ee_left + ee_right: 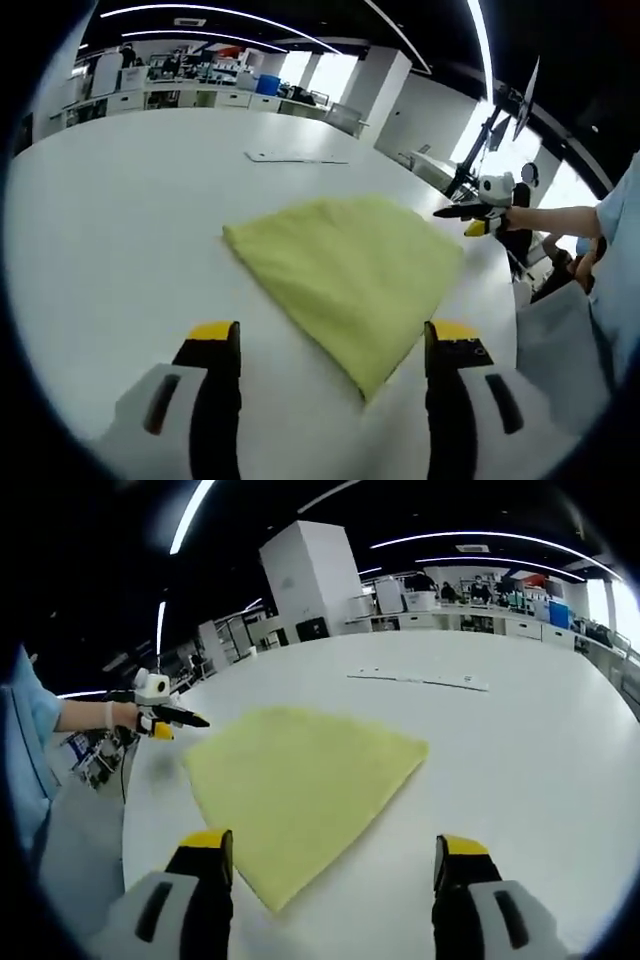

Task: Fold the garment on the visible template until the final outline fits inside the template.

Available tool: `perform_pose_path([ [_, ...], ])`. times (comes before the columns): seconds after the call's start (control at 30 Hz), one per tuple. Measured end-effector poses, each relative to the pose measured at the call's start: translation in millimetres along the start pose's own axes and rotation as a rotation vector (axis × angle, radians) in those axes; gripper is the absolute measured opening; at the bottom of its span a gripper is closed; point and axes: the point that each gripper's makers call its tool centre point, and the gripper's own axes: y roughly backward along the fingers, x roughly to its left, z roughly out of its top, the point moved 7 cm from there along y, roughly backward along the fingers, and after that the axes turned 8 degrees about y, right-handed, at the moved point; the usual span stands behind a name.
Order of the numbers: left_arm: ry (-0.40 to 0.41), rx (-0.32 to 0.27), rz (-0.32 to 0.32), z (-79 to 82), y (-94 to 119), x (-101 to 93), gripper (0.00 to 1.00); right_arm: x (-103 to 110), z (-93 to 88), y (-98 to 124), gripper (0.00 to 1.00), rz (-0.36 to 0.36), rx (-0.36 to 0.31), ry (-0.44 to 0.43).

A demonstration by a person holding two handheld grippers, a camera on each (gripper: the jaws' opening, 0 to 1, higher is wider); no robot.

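Now a yellow cloth [350, 275] lies flat on the white tabletop [120, 220], folded into a shape like a fan with one sharp corner. In the left gripper view that corner points to about 6 o'clock, between the two jaws, and the cloth spreads up toward 12 and 2 o'clock. The left gripper [335, 345] has its jaws wide apart with nothing between them, and they do not touch the cloth. At about 3 o'clock the right gripper [478, 215] sits just beside the edge of the cloth, held by a person's hand and a bare arm. In the right gripper view the cloth [295, 780] fills the middle, with its sharp corner near 7 o'clock beside the left jaw. The right gripper's [335, 855] own jaws are also wide apart and hold nothing. At 9 o'clock the left gripper [160, 715] is near the cloth's edge. A thin white strip [420, 680] lies far back on the tabletop, well apart from the cloth.
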Motion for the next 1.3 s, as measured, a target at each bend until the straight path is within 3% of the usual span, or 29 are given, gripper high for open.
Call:
perform_pose_path([
  [0.33,-0.044,0.040,-0.009,-20.7,6.6,-6.6,0.64,14.0,-7.4,5.1,0.68,0.036,0.013,-0.009],
  [0.47,-0.037,0.054,-0.026,-32.2,5.7,-12.0,0.58,20.7,-12.8,6.7,0.46,0.065,0.037,-0.040],
  [0.63,-0.030,0.056,-0.038,-42.6,3.9,-17.8,0.45,28.4,-21.7,7.7,0.44,0.081,0.050,-0.049],
  [1.0,0.020,0.038,-0.043,-42.2,3.5,-16.4,0.25,37.1,-29.1,10.8,0.28,0.105,0.071,-0.081],
  [1.3,0.044,0.041,-0.042,-47.1,5.6,-14.9,0.15,34.2,-28.1,11.0,0.10,0.115,0.073,-0.096],
])
